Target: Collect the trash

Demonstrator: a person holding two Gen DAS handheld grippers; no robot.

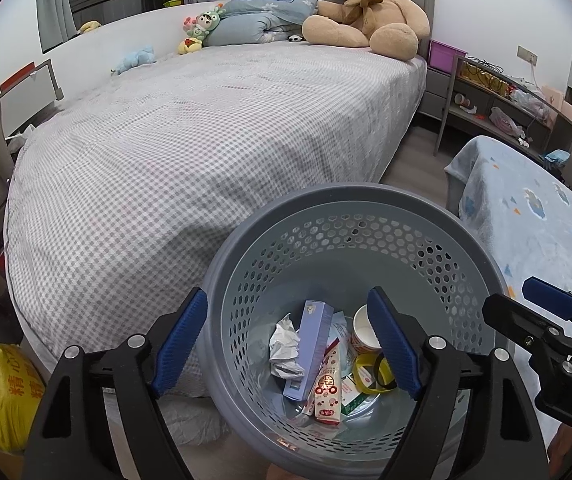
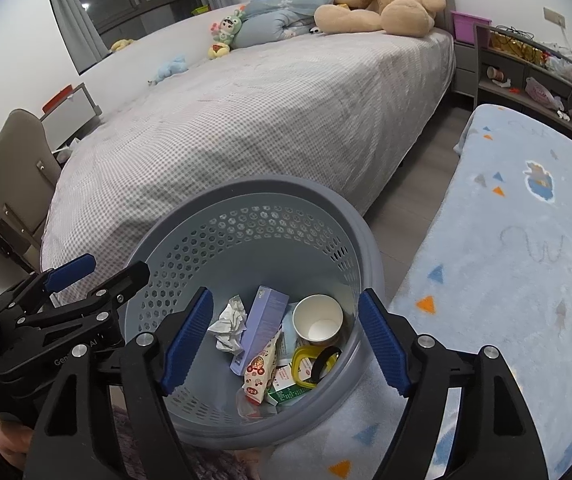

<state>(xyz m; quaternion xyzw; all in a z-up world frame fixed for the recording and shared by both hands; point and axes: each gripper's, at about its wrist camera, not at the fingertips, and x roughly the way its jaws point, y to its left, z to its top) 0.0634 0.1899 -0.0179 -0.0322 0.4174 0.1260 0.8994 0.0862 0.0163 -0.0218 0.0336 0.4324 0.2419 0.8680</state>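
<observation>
- Bin [image 1: 366,216]: at 6 o'clock of the bed [image 1: 205,128], blanket [image 1: 534,216] at 3; holds a paper cup [image 2: 318,320], box [image 1: 314,344], crumpled paper [image 1: 283,344].
- Left gripper [image 1: 290,344] and right gripper [image 2: 283,346]: fingers wide above the bin, holding nothing.

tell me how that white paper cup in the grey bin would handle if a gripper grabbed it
The white paper cup looks empty, so it is probably very light. Its thin paper wall would likely crush under a firm squeeze. It lies tilted among other trash in the grey perforated plastic bin, so it may roll or shift when nudged.
</observation>
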